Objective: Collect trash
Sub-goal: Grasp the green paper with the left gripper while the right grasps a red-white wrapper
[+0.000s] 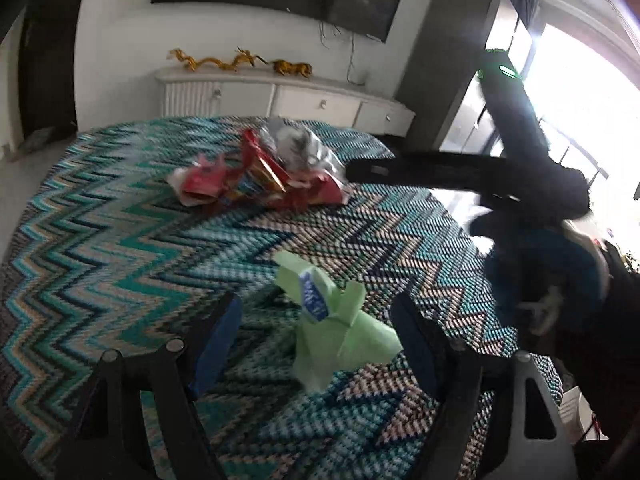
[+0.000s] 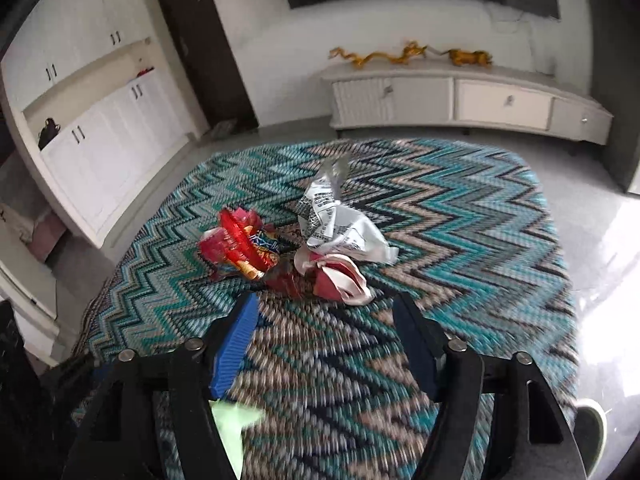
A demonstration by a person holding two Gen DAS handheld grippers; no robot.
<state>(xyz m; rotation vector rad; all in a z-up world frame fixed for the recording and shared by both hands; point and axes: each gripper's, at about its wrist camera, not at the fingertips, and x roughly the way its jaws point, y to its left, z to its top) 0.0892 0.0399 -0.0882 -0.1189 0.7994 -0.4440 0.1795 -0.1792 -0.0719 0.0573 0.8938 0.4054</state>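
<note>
A crumpled green wrapper (image 1: pixel 340 332) lies on the zigzag tablecloth (image 1: pixel 120 240), between the wide-apart fingers of my left gripper (image 1: pixel 316 314), which is open; its blue pads do not press on it. Further back sits a pile of red snack wrappers (image 1: pixel 248 184) with a silver wrapper (image 1: pixel 300 144). From the right, a blurred black finger (image 1: pixel 400 170) of the other gripper reaches toward that pile. My right gripper (image 2: pixel 326 306) is open just short of the red wrappers (image 2: pixel 240 244), a pink-white wrapper (image 2: pixel 340 276) and the printed silver wrapper (image 2: pixel 340 220). A bit of green wrapper (image 2: pixel 236 420) shows below it.
The cloth covers a table (image 2: pixel 500 240) whose edges drop to a pale floor. Behind stands a white sideboard (image 2: pixel 460 100) with gold figurines, under a dark wall screen. White cupboards (image 2: pixel 100 140) and a dark door are at the left. A blue sleeve (image 1: pixel 540 280) is at the right.
</note>
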